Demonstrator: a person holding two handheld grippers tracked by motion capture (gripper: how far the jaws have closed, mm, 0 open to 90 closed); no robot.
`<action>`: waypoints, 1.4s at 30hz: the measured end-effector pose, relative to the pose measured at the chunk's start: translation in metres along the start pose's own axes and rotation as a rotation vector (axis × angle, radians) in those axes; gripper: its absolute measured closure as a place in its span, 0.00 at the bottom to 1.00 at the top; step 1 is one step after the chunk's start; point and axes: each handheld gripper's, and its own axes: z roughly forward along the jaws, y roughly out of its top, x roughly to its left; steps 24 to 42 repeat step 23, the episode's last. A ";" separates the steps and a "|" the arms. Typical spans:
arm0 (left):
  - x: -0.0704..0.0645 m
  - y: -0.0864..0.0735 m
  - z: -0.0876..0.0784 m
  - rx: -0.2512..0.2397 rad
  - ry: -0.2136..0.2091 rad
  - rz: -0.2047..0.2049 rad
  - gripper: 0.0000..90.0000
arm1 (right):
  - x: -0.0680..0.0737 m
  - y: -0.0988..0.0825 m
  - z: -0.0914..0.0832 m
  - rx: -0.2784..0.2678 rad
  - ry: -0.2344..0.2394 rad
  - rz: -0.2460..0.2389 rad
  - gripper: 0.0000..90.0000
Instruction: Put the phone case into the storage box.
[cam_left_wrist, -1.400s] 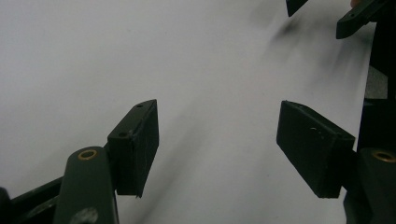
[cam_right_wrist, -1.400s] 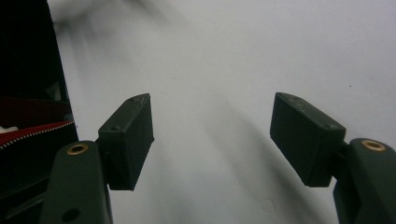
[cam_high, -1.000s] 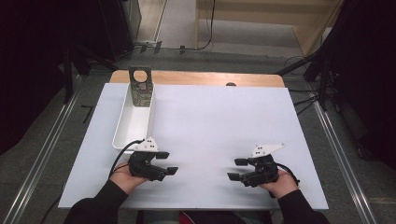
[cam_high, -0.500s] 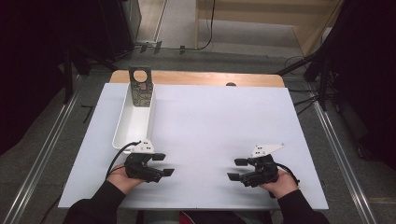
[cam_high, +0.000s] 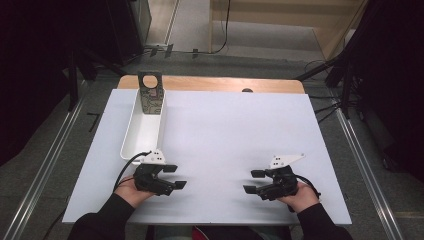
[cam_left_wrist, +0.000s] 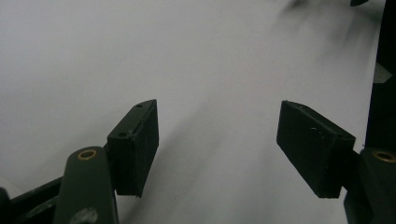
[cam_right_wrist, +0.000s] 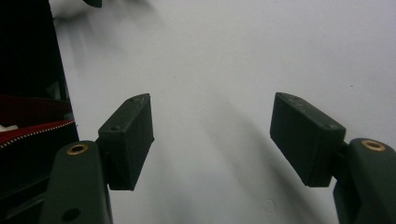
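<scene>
High view: I hold my left gripper (cam_high: 172, 176) near the front edge of the white table (cam_high: 235, 130), toward its front left corner, and my right gripper (cam_high: 256, 182) near the same edge toward the front right corner, the two well apart and pointing at each other. Both have their jaws spread with only bare white surface between them; the left gripper view (cam_left_wrist: 217, 144) and the right gripper view (cam_right_wrist: 212, 140) show the black pads apart and gripping nothing. Nearest my left gripper is a long white tray (cam_high: 131, 135), narrow with rounded corners and raised walls, lying along the left edge with its near end just beyond that gripper. At its far end, by the back left corner, a dark flat plate (cam_high: 151, 95) stands upright, leaning on the end wall; it has a large round hole near its top and pale markings lower down.
</scene>
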 end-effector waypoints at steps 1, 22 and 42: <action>0.000 0.000 0.000 -0.001 0.001 0.001 0.33 | 0.000 0.000 0.000 0.000 0.000 0.000 0.32; 0.000 0.000 0.000 -0.001 -0.002 -0.004 0.33 | 0.000 0.000 0.000 -0.001 0.002 -0.001 0.32; 0.000 0.000 0.001 0.000 -0.002 -0.006 0.33 | 0.000 0.000 0.000 -0.001 0.003 0.000 0.32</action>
